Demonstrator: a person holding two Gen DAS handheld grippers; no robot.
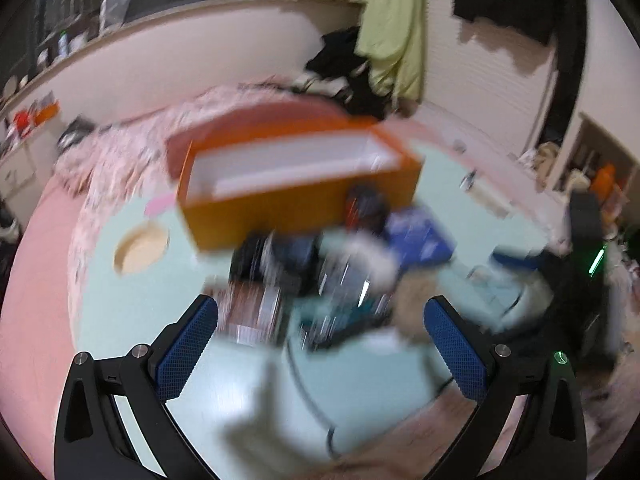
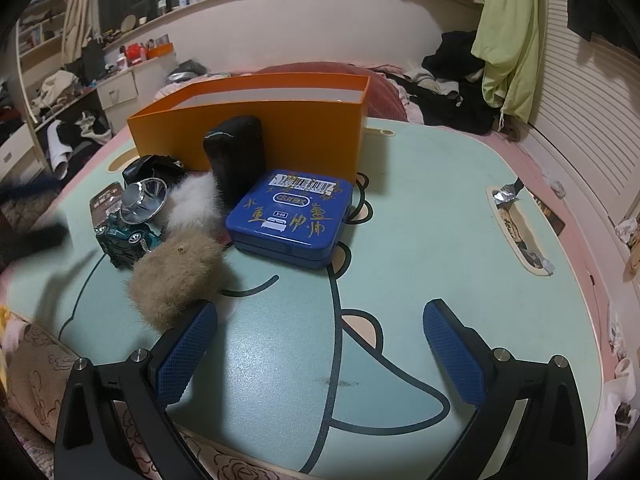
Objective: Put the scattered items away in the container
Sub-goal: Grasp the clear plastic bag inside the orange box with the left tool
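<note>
The right tongs (image 2: 320,344) stand spread wide over a bare patch of the mint-green desk (image 2: 420,240), nothing between the blue pads. The left tongs (image 1: 320,344) are likewise wide apart and empty, seen above the clutter in a badly smeared view.

Just ahead of the right tongs, to their left, lies a tan fur pompom (image 2: 176,276), touching a white fur pompom (image 2: 196,200) behind it. Beside these sit a green toy car (image 2: 126,238), a shiny metal funnel-like cup (image 2: 142,198) and a black case (image 2: 152,168). A blue tin (image 2: 290,216) lies flat near the middle, with a black upright case (image 2: 236,156) behind it, against the wall of the orange box (image 2: 248,120), the container, which stands open at the far side of the desk.

By my reading, no item is in hand and a pick is about to be chosen. The tan pompom is nearest; the next move calls for lowering the right tongs around it and closing gently.

The box's floor is hidden by its near wall, so its contents cannot be told. The left view is too blurred to name small items.
</note>
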